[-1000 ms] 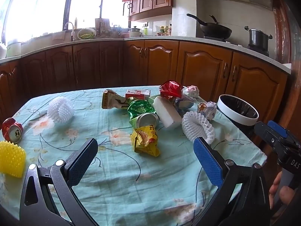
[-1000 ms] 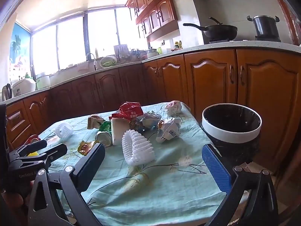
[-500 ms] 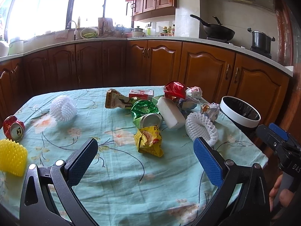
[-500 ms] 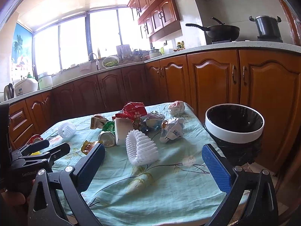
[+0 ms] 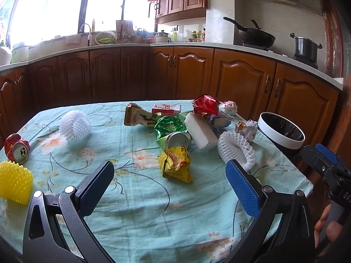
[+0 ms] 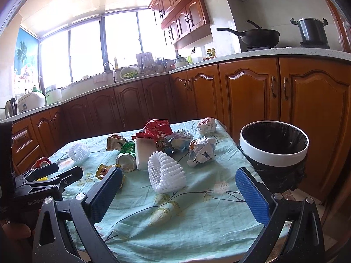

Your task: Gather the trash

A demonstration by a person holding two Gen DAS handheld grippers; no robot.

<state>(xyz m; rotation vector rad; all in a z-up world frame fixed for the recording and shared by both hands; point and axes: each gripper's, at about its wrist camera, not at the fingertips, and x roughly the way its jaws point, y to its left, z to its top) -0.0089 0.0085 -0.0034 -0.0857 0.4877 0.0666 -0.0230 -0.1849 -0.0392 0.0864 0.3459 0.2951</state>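
Left hand-held gripper (image 5: 169,179): jaws spread wide, nothing between them, hovering over the near part of the tabletop (image 5: 136,214)
Right hand-held gripper (image 6: 178,186): jaws likewise wide apart and empty, held near the bin side of the tabletop
Bin (image 6: 274,151): white rim, black liner, standing off the right edge of the tabletop, mouth open and looking empty
Trash heap: clustered mid-tabletop toward the bin – yellow snack bag (image 5: 176,164), silver can (image 5: 177,139), green wrapper (image 5: 169,126), white foam block (image 5: 200,131), red bag (image 5: 206,105), crumpled paper (image 6: 201,152)
Foam net (image 6: 165,172): white fruit sleeve, nearest the right hand-held gripper, just beside the heap
Strays: second white net (image 5: 75,125), crushed red can (image 5: 16,148) and yellow net (image 5: 14,183), well apart on the left side
Handling: I'd judge everything light; nets and wrappers are soft and will squash, so pinch across the bulk; foil bags may slip, so take a crumpled fold; cans are stiff and can roll, so grip across the body
Progress: seems barely begun, nothing yet picked up
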